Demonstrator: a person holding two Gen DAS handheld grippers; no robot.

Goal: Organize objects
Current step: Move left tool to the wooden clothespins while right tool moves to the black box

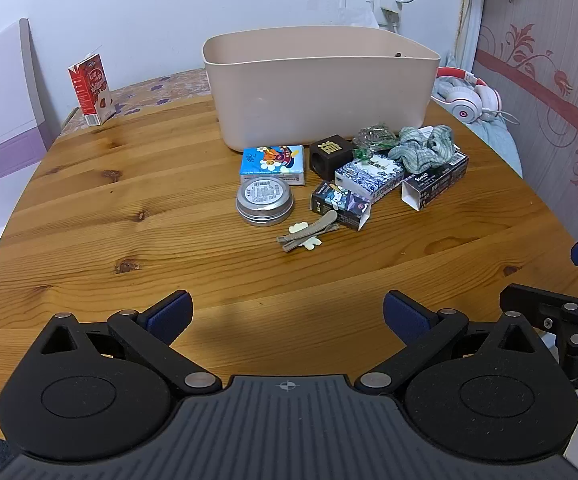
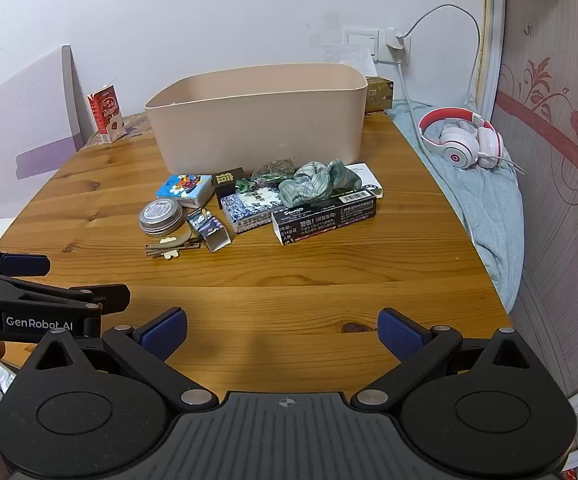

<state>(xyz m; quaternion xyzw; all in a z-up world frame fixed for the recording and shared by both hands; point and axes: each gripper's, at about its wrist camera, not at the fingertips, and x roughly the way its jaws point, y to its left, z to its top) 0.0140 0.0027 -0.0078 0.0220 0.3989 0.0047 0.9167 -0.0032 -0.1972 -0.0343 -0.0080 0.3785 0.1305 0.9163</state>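
Left tongs (image 1: 287,312) released, "GenRobot AI" on side, lower left; right tongs (image 2: 282,328) released; black box (image 2: 325,218) reads "Sanio", mid-frame on bench (image 2: 329,280).

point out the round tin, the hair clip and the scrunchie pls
round tin (image 1: 264,197), left wrist view, on its labelled lid
hair clip (image 1: 309,232), left wrist view, mid-length of the clip
scrunchie (image 2: 317,183), right wrist view, on its bunched fabric

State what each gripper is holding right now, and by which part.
Nothing is held. The left gripper and the right gripper both hover open over bare table, short of the clutter beside the beige bin.
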